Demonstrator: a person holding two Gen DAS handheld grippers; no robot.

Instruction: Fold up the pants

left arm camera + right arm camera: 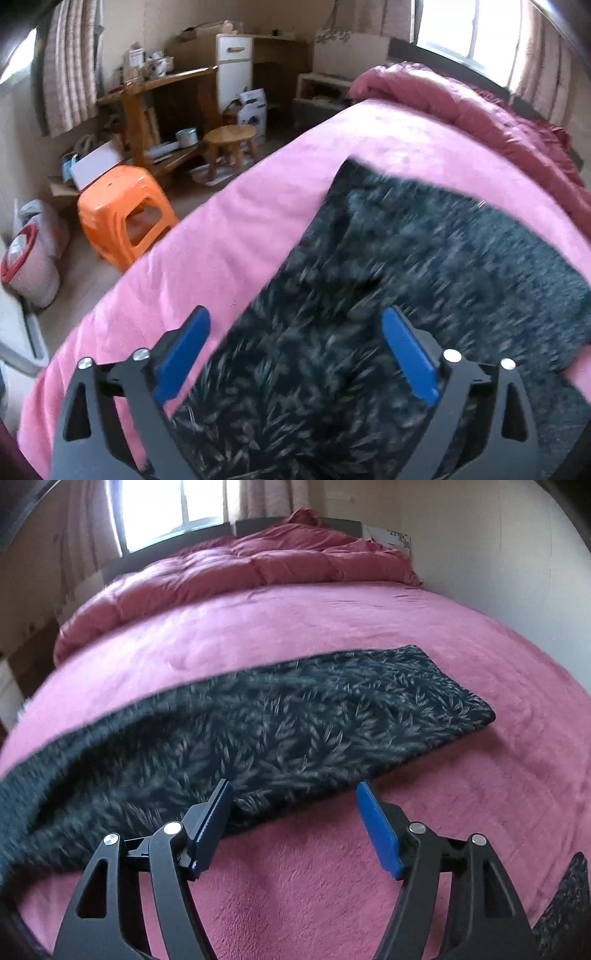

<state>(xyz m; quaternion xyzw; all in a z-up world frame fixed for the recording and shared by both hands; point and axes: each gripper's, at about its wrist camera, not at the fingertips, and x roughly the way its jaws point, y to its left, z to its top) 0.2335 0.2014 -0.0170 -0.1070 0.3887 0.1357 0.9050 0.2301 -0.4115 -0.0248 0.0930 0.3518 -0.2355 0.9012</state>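
Observation:
The pants [406, 266] are dark, fuzzy, with a pale leaf pattern, and lie spread on a pink blanket [229, 236]. In the left wrist view my left gripper [295, 321] is open and empty just above the fabric near its left edge. In the right wrist view the pants [295, 723] lie as a long band across the pink blanket [332, 849]. My right gripper [293, 794] is open and empty, hovering at the near edge of the band. A small piece of the same fabric [565, 904] shows at the lower right.
A crumpled dark-pink duvet [240, 568] lies at the head of the bed under the window. Left of the bed stand an orange plastic stool [122, 214], a round wooden stool [231, 142], a wooden desk [162, 99] and floor clutter. A wall [498, 554] runs along the bed's right side.

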